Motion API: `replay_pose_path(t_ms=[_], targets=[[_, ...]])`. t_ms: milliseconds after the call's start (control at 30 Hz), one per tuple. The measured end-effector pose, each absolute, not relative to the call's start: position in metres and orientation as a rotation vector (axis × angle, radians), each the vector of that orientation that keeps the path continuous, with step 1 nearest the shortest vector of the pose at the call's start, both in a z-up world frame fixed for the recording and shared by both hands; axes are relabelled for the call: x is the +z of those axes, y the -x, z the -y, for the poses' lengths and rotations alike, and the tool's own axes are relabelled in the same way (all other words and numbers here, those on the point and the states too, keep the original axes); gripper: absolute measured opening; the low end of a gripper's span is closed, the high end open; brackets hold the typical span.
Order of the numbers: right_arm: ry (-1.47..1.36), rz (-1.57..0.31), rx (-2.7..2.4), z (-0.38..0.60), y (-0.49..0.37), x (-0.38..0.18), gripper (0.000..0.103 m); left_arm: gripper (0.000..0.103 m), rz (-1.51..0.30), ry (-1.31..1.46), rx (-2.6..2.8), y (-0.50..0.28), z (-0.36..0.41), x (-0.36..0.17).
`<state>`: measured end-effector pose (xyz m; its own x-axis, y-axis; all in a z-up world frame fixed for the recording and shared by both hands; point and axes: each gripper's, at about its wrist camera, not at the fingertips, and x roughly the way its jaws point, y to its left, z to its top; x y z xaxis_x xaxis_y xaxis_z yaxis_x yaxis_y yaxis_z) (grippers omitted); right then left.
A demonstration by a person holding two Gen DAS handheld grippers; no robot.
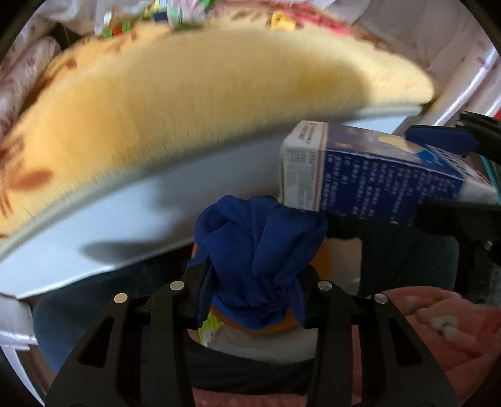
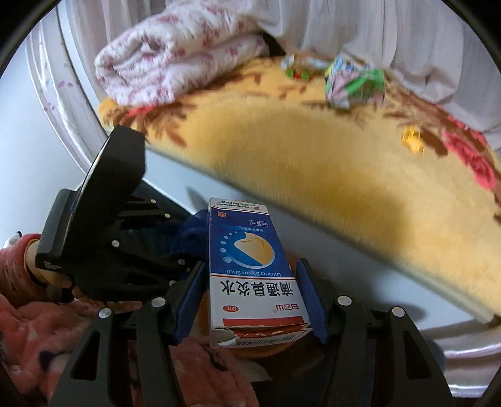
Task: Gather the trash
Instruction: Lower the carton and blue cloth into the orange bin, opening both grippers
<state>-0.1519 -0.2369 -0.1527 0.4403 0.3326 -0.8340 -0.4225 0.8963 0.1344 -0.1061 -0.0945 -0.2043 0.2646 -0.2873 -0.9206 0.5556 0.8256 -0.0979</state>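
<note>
My left gripper (image 1: 255, 275) is shut on a bunched blue bag (image 1: 256, 250), holding it up below the bed edge. My right gripper (image 2: 250, 294) is shut on a blue and white medicine box (image 2: 250, 272), held just beside the blue bag (image 2: 191, 234). The box also shows at the right of the left wrist view (image 1: 369, 175), with the right gripper's fingers on it. On the yellow blanket (image 2: 313, 150) lie a crumpled colourful wrapper (image 2: 353, 81), a small white wrapper (image 2: 297, 67) and a small yellow piece (image 2: 413, 141).
The bed has a white side rail (image 1: 125, 213) under the yellow blanket (image 1: 156, 119). A folded pink flowered quilt (image 2: 175, 59) lies at the bed's far left. A white curtain (image 2: 375, 28) hangs behind. Pink sleeves (image 2: 34, 338) show low in both views.
</note>
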Motion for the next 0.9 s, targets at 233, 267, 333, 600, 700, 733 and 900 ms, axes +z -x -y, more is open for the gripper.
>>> replay_pose_path(t_ms=[233,267,333,600,700,733,900], targets=[[0.080,-1.114,0.452,0.235,0.143,-0.197,0.058,0.039,-1.283,-0.280,-0.554,0.101,0.098,-0.246],[0.079,-1.127,0.446,0.235,0.142,-0.203,0.058,0.039,-1.301,-0.277,-0.551,0.101,0.098,-0.252],[0.069,-1.152,0.443,0.234,0.139,-0.213,0.058,0.039,-1.324,-0.282,-0.549,0.100,0.098,-0.261],[0.054,-1.204,0.425,0.233,0.135,-0.236,0.059,0.039,-1.378,-0.290,-0.538,0.097,0.103,-0.280],[0.048,-1.213,0.422,0.233,0.134,-0.239,0.059,0.040,-1.395,-0.282,-0.533,0.092,0.102,-0.281],[0.047,-1.213,0.420,0.233,0.134,-0.240,0.059,0.041,-1.401,-0.278,-0.532,0.090,0.103,-0.281],[0.031,-1.206,0.406,0.233,0.130,-0.240,0.072,0.060,-1.388,-0.290,-0.498,0.088,0.101,-0.280]])
